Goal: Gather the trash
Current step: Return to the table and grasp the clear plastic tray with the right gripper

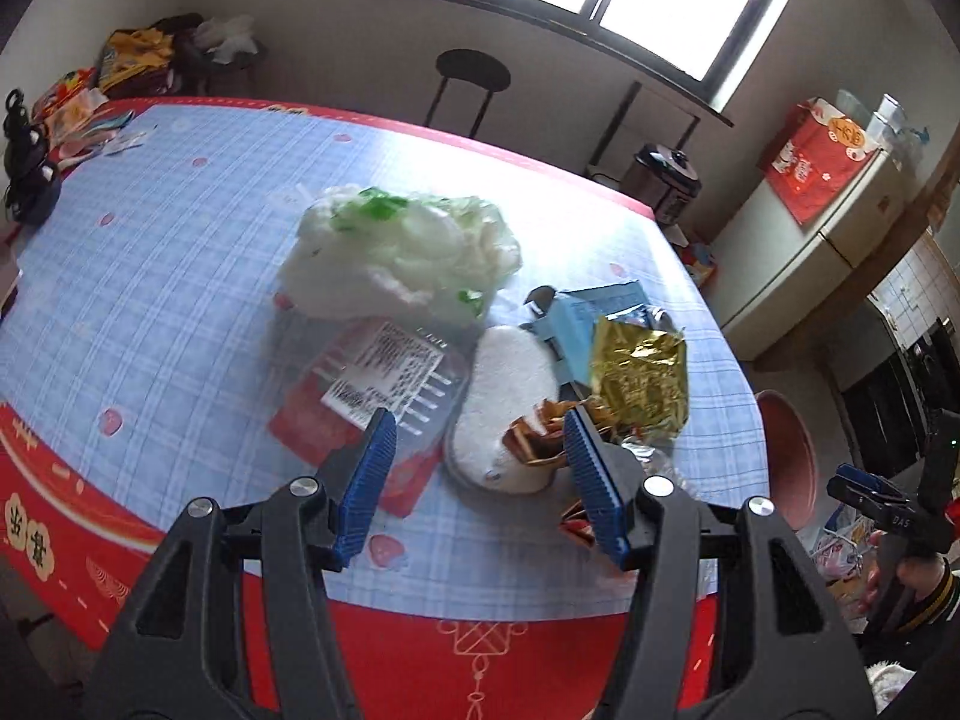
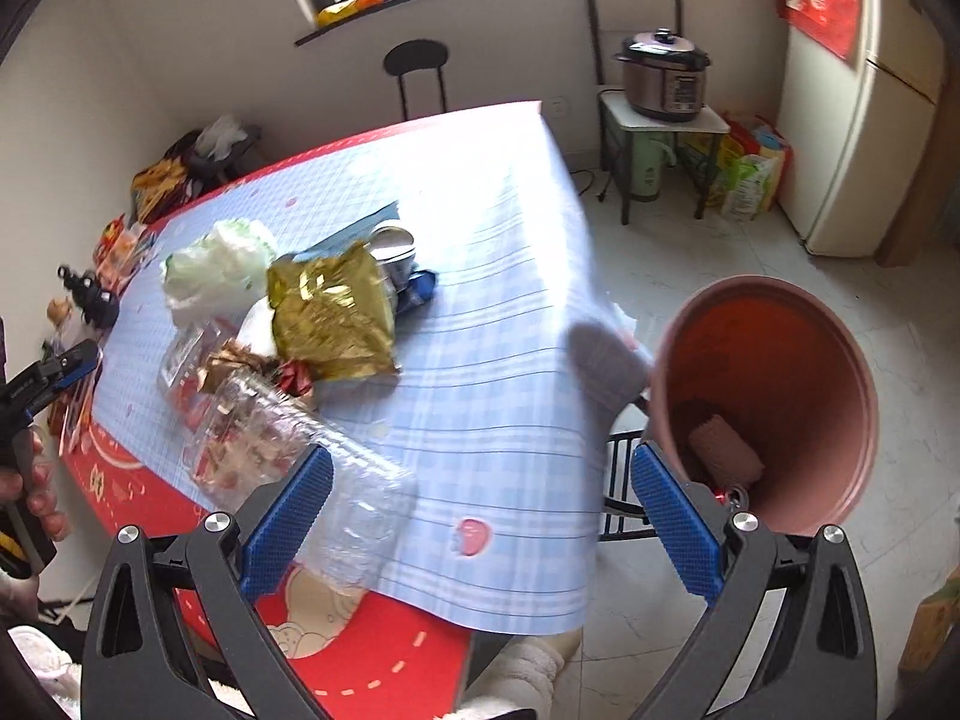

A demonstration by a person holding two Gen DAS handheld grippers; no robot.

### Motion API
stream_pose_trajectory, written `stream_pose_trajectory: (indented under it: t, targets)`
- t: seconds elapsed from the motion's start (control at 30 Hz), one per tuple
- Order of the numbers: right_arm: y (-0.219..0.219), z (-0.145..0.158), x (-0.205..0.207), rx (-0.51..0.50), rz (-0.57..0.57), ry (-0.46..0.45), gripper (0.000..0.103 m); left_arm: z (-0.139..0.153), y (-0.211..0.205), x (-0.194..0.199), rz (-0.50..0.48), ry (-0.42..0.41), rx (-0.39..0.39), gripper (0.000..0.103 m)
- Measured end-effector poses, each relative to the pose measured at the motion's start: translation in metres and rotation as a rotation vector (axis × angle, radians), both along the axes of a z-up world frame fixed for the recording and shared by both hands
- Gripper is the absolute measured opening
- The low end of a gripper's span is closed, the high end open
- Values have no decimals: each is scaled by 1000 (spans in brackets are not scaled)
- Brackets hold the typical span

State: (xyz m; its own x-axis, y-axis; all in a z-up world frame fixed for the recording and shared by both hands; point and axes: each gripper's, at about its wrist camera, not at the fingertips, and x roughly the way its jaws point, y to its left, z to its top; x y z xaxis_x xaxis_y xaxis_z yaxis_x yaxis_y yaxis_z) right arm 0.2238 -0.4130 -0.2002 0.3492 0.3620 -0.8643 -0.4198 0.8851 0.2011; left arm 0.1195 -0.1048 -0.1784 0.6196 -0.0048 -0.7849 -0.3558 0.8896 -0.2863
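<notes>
A heap of trash lies on the blue checked tablecloth (image 1: 180, 252). It holds a white plastic bag with green bits (image 1: 402, 246), a clear clamshell box with a printed label (image 1: 372, 384), a white foam piece (image 1: 510, 396), a gold foil bag (image 1: 642, 378), a blue packet (image 1: 588, 312) and brown wrappers (image 1: 534, 438). My left gripper (image 1: 480, 426) hovers open just short of the heap, nothing between its blue pads. My right gripper (image 2: 480, 516) is open and empty over the table corner. A crushed clear bottle (image 2: 282, 438) lies by its left pad. The pink bin (image 2: 768, 396) beside the table holds some trash.
A dark object (image 1: 30, 180) and colourful packets (image 1: 78, 108) sit at the table's far left. A black stool (image 2: 417, 75), a cooker on a small stand (image 2: 660, 78) and a fridge (image 2: 858, 138) stand beyond. A hand (image 2: 36, 480) holds the left gripper's handle.
</notes>
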Motion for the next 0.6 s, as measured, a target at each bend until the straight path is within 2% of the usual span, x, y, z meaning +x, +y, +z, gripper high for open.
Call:
stream_pose_trajectory:
  t: [0.17, 0.33, 0.47, 0.6]
  targets:
    - [95, -35, -36, -208, 270, 35, 98, -25, 29, -34, 49, 25, -42, 59]
    - [157, -44, -73, -332, 469, -31, 98, -42, 44, -51, 70, 43, -74, 59]
    - [181, -59, -81, -443, 529, -59, 98, -52, 57, -59, 83, 44, -102, 59]
    - [189, -86, -78, -566, 509, -67, 98, -58, 63, -61, 75, 49, -116, 59]
